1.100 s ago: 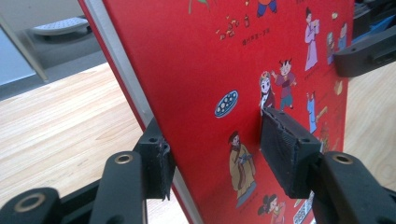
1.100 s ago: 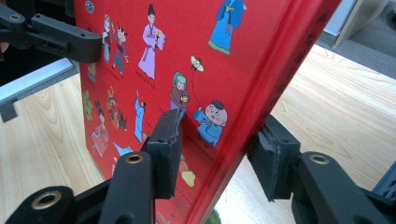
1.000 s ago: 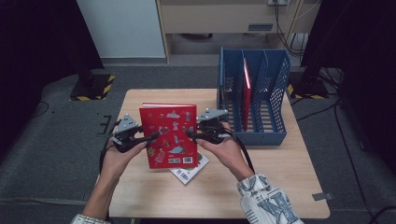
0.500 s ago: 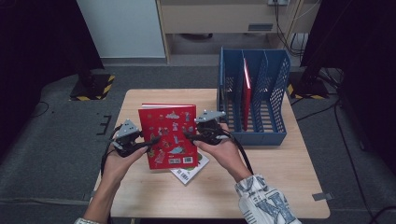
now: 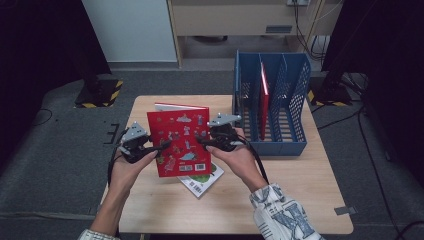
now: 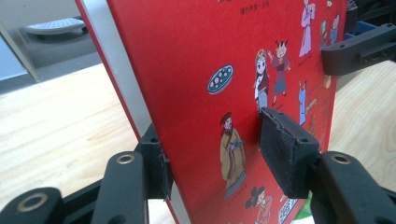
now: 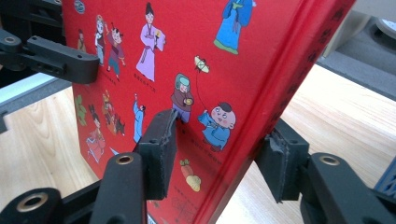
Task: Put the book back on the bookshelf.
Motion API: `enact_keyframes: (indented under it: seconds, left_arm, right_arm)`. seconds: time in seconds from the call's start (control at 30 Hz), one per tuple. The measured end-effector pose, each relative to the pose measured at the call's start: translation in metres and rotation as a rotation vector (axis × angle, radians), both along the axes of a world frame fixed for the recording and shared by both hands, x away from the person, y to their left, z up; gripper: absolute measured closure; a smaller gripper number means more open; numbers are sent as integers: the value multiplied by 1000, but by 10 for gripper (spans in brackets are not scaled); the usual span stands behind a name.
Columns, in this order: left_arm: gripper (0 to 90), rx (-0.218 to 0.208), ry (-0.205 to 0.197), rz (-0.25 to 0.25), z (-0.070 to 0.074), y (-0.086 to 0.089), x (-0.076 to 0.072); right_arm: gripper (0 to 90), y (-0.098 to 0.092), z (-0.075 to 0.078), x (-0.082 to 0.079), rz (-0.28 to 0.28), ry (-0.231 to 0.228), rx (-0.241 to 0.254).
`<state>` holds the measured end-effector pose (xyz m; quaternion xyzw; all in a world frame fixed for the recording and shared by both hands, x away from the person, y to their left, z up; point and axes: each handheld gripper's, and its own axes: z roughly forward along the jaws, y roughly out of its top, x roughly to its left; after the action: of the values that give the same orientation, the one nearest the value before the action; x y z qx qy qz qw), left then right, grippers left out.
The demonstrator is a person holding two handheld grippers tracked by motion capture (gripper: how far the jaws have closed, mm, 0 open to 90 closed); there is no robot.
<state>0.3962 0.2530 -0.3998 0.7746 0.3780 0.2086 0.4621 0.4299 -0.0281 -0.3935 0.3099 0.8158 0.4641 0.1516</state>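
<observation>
High view: the red book (image 5: 179, 141) stands upright between both hands, left hand-held gripper (image 5: 159, 147) clamped on it, right hand-held gripper (image 5: 201, 140) loosening, blue rack (image 5: 295, 146) rightward.

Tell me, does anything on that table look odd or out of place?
One thing: a thin booklet lies askew on the table, partly under the upright red book that the two grippers have between their jaws. Another red book stands neatly in the blue rack.
</observation>
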Motion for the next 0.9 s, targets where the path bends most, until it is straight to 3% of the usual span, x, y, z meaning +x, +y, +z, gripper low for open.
enact_keyframes:
  seconds: [0.27, 0.63, 0.8, 0.9]
  left_arm:
    - [447, -4, -20, -5, 7, -4, 11]
    - [449, 18, -23, -11, -16, -5, -5]
    - [426, -2, -41, 0, -22, -2, -11]
    - [421, 9, -60, 12, -23, -3, -15]
  right_arm:
    - [506, -5, 0, 8, -22, 6, 18]
    - [540, -11, -2, -9, 35, -13, 11]
    - [499, -8, -1, -22, 78, -26, 0]
    - [478, -6, -1, -25, 83, -27, 2]
